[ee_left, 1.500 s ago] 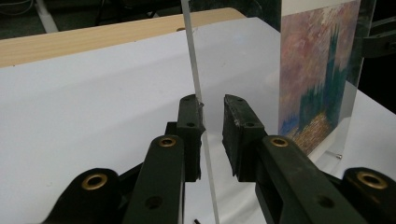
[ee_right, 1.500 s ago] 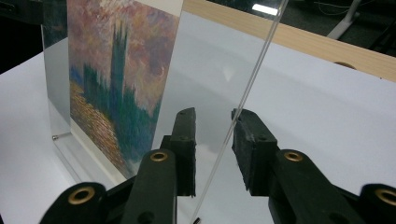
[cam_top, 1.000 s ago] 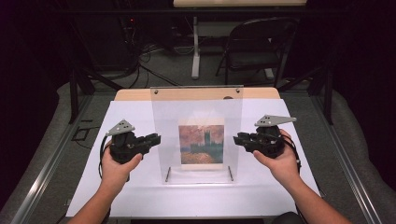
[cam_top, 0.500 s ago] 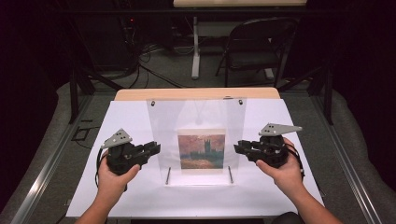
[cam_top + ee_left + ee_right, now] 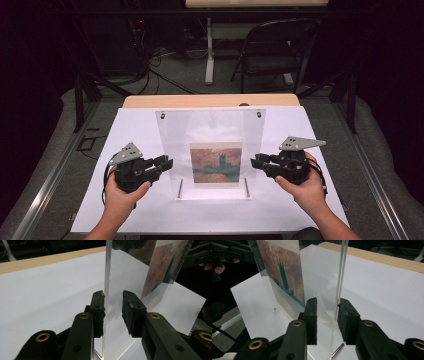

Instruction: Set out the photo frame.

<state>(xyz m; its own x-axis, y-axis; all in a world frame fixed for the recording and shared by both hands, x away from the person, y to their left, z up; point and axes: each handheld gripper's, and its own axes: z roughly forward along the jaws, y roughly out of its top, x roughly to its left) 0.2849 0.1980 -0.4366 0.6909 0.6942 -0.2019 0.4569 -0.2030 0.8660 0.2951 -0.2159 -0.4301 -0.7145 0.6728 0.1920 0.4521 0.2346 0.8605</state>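
Clear acrylic picture frame [image 5: 210, 150] upright at centre of white sheet [image 5: 135, 130], painted print [image 5: 216, 164] inside.

Left gripper [image 5: 162, 164] at frame's left edge, right gripper [image 5: 257, 161] at frame's right edge. Jaws of both just been opening, now parted, panel edge between pads; whether one pad of each touches panel, cannot tell.

Judged step: release. Draw both straight outward from frame, evenly, to avoid tipping.

Folding chair [image 5: 272, 50] well behind frame; nothing obstructs.

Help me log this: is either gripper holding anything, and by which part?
Nothing is held. The left gripper and right gripper straddle the clear frame's side edges, but their fingers have just been opening, not clamping it.
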